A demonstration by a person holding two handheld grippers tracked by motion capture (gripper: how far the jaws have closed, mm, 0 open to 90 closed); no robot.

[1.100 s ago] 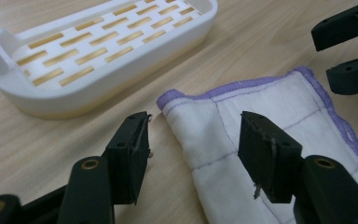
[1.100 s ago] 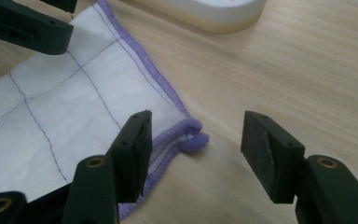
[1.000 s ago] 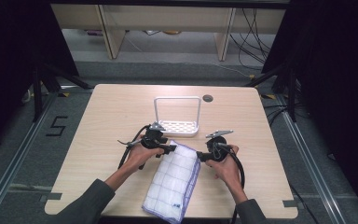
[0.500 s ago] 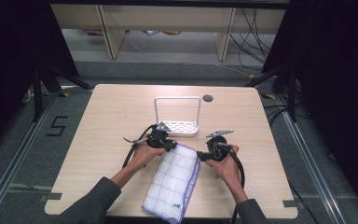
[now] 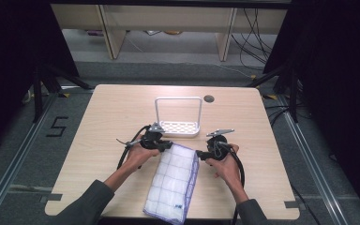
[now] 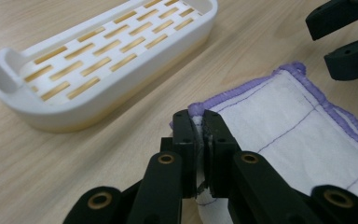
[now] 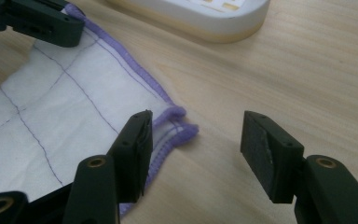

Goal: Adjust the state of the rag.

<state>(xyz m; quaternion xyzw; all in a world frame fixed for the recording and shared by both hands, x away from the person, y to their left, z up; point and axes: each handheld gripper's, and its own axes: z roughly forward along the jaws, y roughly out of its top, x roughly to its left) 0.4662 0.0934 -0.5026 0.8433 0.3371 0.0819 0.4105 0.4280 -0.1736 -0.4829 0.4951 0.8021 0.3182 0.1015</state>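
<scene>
A white cloth (image 5: 173,180) with a purple hem and grid lines lies flat on the table, its long side running toward the person. My left gripper (image 5: 168,146) is at its far left corner. Its jaws have just been closing and are now shut on that corner (image 6: 199,119), the hem pinched between the pads. My right gripper (image 5: 200,153) is at the far right corner and is open. One pad rests on the cloth's hemmed corner (image 7: 177,122); the other pad (image 7: 261,149) stands apart over bare wood.
A white slotted rack (image 5: 178,127) with a tall handle frame stands just beyond the cloth, close to both grippers (image 6: 98,60). A round cable hole (image 5: 209,99) sits behind it. Bare wood lies to the left and right of the hands.
My left gripper has edged onto the cloth's far left corner and shut on it. The right gripper and the cloth have stayed where they were.
</scene>
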